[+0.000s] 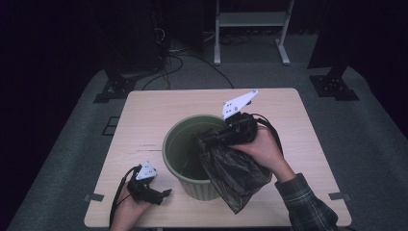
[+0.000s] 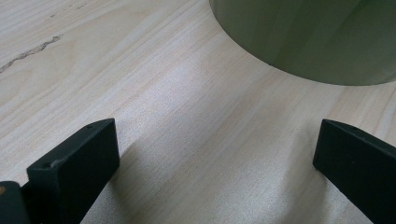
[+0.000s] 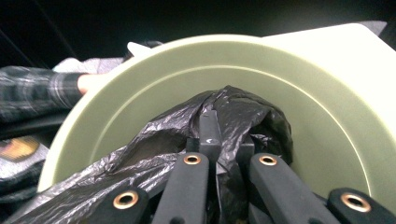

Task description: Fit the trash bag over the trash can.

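Observation:
A pale green bin point(image 1: 179, 144) stands upright in the middle of the wooden table point(image 1: 159, 106). My right gripper point(image 1: 204, 141) is shut on a crumpled black plastic bag point(image 1: 235, 173), holding one end over the bin's rim while the rest hangs outside the bin's right wall. In the right gripper view the jaws pinch the bag point(image 3: 243, 116) above the bin's inside point(image 3: 327, 107). My left gripper point(image 1: 166, 193) rests low on the table at the front left, jaws open and empty. In its own view the bin's base point(image 2: 317, 42) lies just ahead of the left gripper point(image 2: 217, 154).
The table's front edge lies close to the left hand. Behind the table are a white frame's legs point(image 1: 250, 29), black stands point(image 1: 115, 86) and cables on grey carpet. A plaid sleeve point(image 1: 308, 204) comes in from the bottom right.

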